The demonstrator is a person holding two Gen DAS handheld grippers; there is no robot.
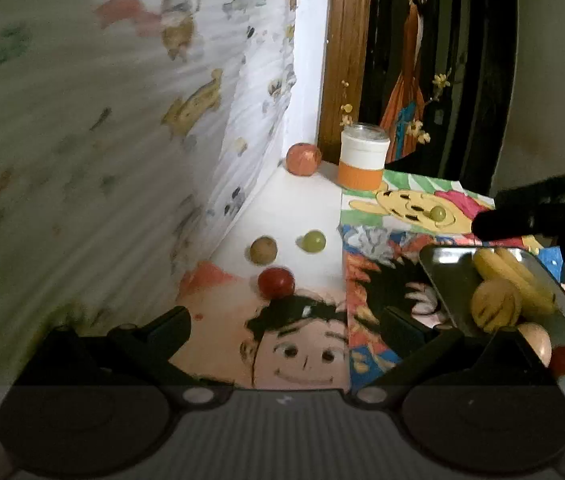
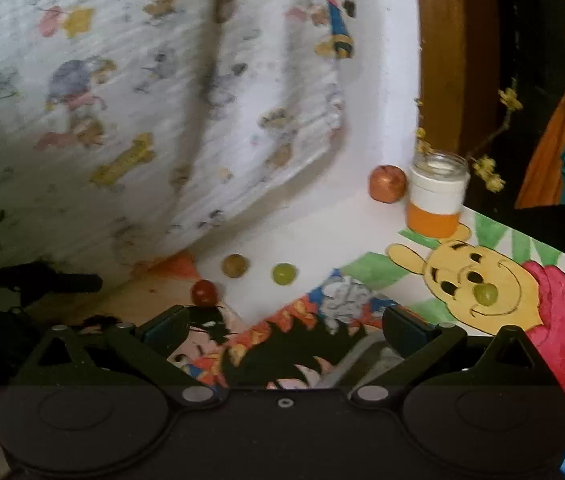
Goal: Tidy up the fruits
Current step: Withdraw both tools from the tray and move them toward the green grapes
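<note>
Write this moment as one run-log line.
left claw: open | right claw: open | tray: bananas | red fruit: loose

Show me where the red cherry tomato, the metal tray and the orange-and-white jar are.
red cherry tomato point(image 1: 276, 282), left wrist view, middle of its skin
metal tray point(image 1: 448, 276), left wrist view, bare floor
orange-and-white jar point(image 2: 436, 200), right wrist view, white band

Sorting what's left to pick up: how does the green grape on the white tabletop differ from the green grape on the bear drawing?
The green grape on the white tabletop lies on bare surface beside a round brown fruit; the green grape on the bear drawing sits alone on the bear's nose, farther right. The first looks larger in the left view, being nearer. Both are round, yellow-green, loose and ungrasped.
</note>
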